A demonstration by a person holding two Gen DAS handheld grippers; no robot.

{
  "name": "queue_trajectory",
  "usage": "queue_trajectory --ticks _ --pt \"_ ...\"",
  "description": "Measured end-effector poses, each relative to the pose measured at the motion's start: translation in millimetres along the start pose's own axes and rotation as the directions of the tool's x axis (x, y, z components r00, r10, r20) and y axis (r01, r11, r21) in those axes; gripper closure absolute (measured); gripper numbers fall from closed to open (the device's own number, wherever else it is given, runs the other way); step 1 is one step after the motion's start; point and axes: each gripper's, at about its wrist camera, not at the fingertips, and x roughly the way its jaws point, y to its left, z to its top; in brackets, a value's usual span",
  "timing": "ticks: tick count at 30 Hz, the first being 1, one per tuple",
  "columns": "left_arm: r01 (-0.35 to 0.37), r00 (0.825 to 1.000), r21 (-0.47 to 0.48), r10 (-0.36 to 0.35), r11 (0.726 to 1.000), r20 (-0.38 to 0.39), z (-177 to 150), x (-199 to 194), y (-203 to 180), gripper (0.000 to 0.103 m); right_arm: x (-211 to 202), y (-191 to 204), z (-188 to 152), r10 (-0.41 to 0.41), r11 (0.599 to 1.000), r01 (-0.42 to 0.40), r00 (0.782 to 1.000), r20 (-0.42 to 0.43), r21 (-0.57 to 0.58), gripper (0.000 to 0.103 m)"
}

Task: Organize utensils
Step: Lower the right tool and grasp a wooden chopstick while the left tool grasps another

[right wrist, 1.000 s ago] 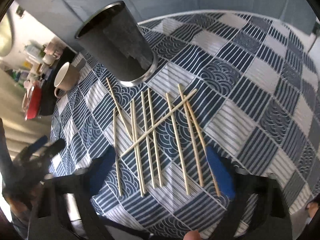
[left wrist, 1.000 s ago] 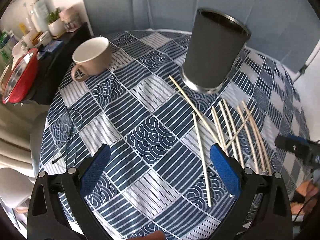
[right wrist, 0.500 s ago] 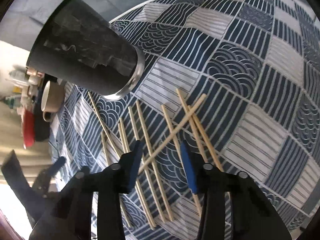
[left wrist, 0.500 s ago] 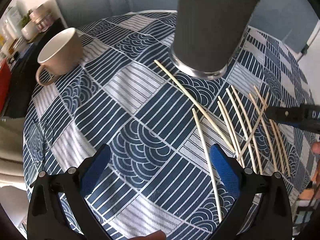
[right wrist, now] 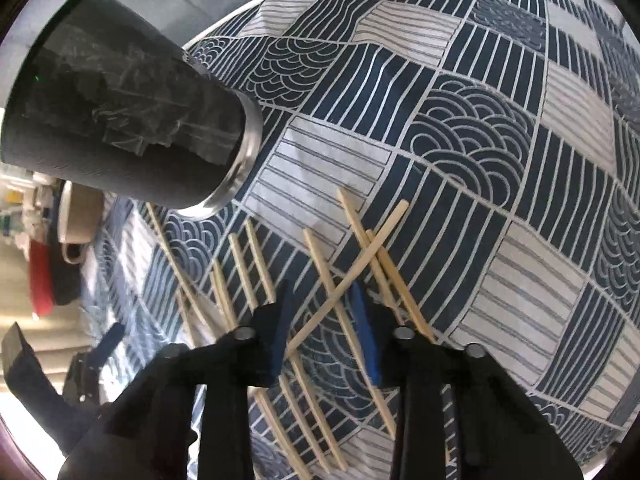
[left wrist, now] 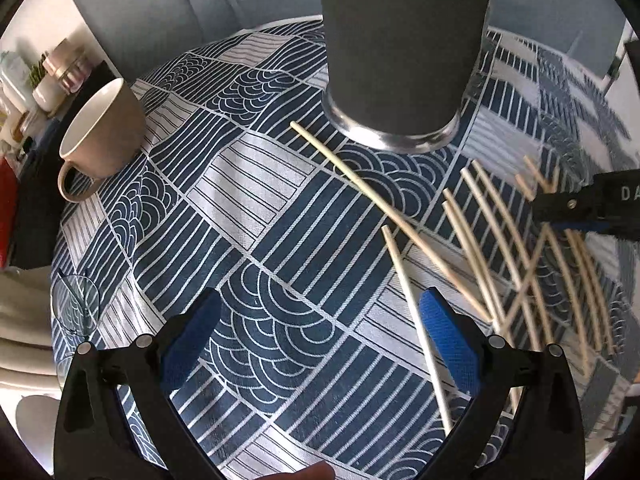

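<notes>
Several pale wooden chopsticks lie scattered on the patterned tablecloth, in front of a tall dark metal cup. My left gripper is open and empty, low over the cloth; one chopstick runs just inside its right finger. My right gripper is open but narrowed, its blue pads either side of a chopstick that lies crosswise over the others. The cup stands to its upper left. The right gripper also shows at the left wrist view's right edge.
A beige mug stands at the cloth's left edge. Eyeglasses lie near the left front edge. A dark side table with jars and a red object is beyond the table on the left. The round table's rim curves behind the cup.
Both grippers have come lower and closer to the cup and chopsticks. The right gripper's jaws have narrowed around the crosswise chopstick.
</notes>
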Motion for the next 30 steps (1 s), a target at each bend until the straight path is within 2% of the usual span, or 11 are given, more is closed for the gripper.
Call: queue_trajectory --ticks 3,5,7,10,13,15,19,21,24,30 --pt "-0.006 1.0 -0.003 0.006 1.0 -0.026 -2 9 -3 0.005 2 6 1 -0.041 0.998 0.042 0.999 0.021 -0.046 0.09" --pt "-0.001 1.0 -0.021 0.001 1.0 -0.01 -4 10 -2 0.005 2 7 -1 -0.055 0.996 0.057 0.998 0.031 -0.074 0.096" --pt "0.008 1.0 -0.033 -0.008 0.999 -0.004 -5 11 -2 0.005 3 6 -2 -0.043 0.995 0.047 0.998 0.04 -0.09 0.097" --pt "0.071 0.997 -0.099 -0.074 0.993 -0.021 -6 13 8 0.012 3 3 -2 -0.025 0.994 0.03 0.999 0.045 -0.108 0.098" --pt "0.077 0.997 -0.08 -0.078 0.994 -0.008 -5 8 7 0.028 3 1 -3 -0.018 0.993 0.023 0.999 0.045 -0.116 0.098" --pt "0.083 0.997 -0.056 -0.083 0.995 0.0 -5 4 3 0.047 -2 -2 -4 -0.009 0.994 0.014 0.999 0.049 -0.112 0.098" --pt "0.11 0.994 -0.011 -0.11 0.994 -0.002 -5 -1 0 0.069 -14 -10 -9 0.016 0.992 -0.009 0.998 0.054 -0.123 0.098" --pt "0.124 0.992 -0.017 -0.125 0.992 -0.022 -5 -2 3 0.092 -19 -10 -11 0.026 0.99 -0.018 0.998 0.058 -0.14 0.098" --pt "0.159 0.986 -0.054 -0.162 0.986 -0.047 -6 0 10 0.098 -27 -11 -14 0.049 0.988 -0.039 0.997 0.06 -0.152 0.098" --pt "0.203 0.975 -0.119 -0.212 0.972 -0.063 -9 -4 30 0.099 -42 -12 -21 0.087 0.983 -0.075 0.994 0.064 -0.167 0.098"
